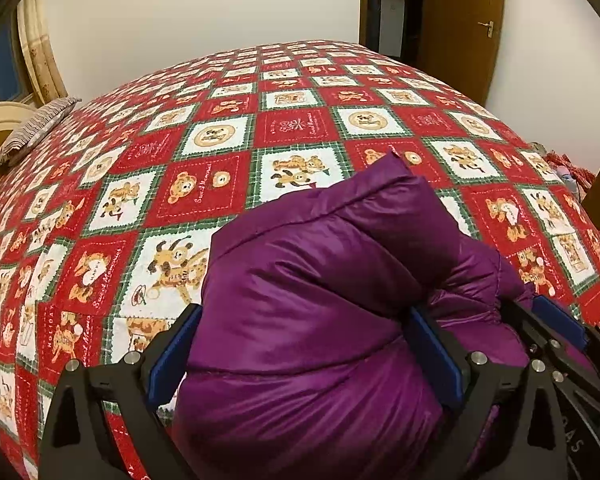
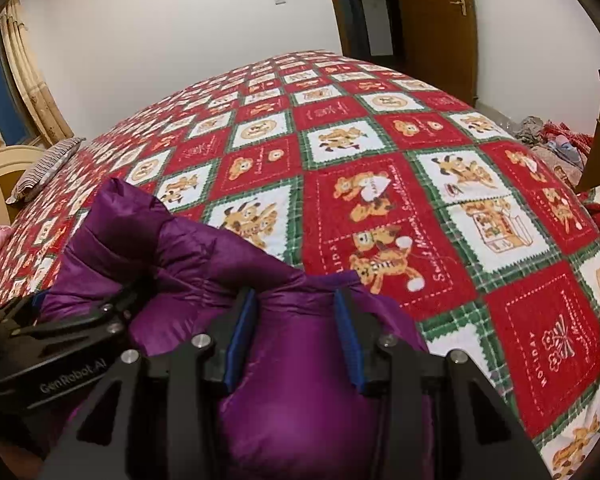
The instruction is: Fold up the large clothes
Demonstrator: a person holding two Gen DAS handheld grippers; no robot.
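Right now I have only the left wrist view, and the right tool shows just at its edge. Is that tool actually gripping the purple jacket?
Observer: Yes. In the right wrist view the right tool is closed on a fold of the purple jacket, with the fabric bunched between its two blue pads.
Operator: How much jacket reaches past its tips?
Observer: Very little. The jacket ends just beyond the pad tips, and from there on that view shows the red checked bedspread.
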